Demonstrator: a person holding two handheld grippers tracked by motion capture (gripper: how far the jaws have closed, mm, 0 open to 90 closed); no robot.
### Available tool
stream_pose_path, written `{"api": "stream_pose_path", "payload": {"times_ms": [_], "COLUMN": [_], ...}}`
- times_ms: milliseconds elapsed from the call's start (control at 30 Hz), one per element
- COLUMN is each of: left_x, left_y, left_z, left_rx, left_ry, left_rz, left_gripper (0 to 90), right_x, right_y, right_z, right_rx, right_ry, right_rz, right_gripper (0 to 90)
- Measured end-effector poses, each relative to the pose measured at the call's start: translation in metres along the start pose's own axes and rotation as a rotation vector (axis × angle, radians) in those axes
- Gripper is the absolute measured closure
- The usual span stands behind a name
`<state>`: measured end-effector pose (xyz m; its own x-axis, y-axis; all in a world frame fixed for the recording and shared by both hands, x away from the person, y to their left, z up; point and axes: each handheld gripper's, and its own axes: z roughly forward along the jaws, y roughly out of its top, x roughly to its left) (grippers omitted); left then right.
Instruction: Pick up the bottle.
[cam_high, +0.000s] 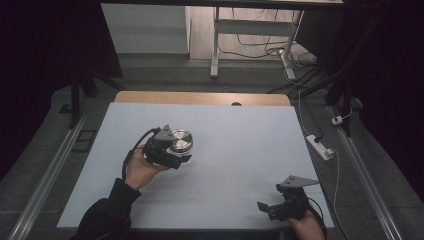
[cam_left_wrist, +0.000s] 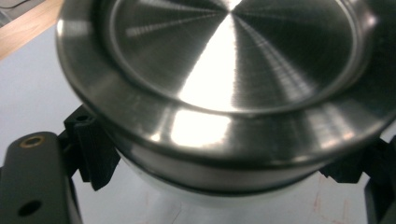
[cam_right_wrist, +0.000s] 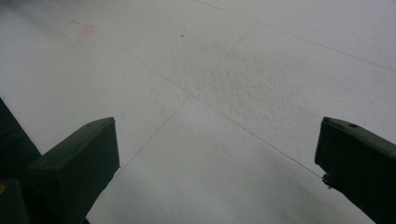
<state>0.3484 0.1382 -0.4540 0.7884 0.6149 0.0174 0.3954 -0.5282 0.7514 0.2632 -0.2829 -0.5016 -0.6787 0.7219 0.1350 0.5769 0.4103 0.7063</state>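
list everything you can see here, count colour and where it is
metal container: 1, shiny silver with a round lid, left of centre on the table, between the left gripper's jaws
table: 1, pale blue-white top with a wooden far edge
power strip: 1, white, on the floor right of the table
desk frame: 1, white, on the floor beyond the table
left gripper: 1, black, jaws at either side of the container
right gripper: 1, black, jaws apart over bare table at the near right
hands: 2, one holding each gripper
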Motion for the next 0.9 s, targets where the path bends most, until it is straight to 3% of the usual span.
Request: {"api": "stream_pose_path", "payload": {"times_ms": [167, 500, 900], "left_x": [-0.008, -0.023, -0.039], "left_y": [0.011, 0.028, 0.037], "left_z": [0.004, 0.012, 0.013], "left_rx": [0.002, -0.007, -0.016], "left_ry": [-0.024, -0.067, -0.106], "left_rz": [0.034, 0.06, 0.095], "left_gripper": [15.5, 15.6, 15.5], "right_x": [0.0, 0.0, 0.001], "right_y": [0.0, 0.0, 0.0], "right_z": [0.0, 0.0, 0.0], "right_rx": [0.0, 0.0, 0.005], "right_ry": [0.0, 0.001, 0.002], "right_rz": [-0.001, -0.001, -0.006], "right_gripper": [0.0, 0.0, 0.0]}}
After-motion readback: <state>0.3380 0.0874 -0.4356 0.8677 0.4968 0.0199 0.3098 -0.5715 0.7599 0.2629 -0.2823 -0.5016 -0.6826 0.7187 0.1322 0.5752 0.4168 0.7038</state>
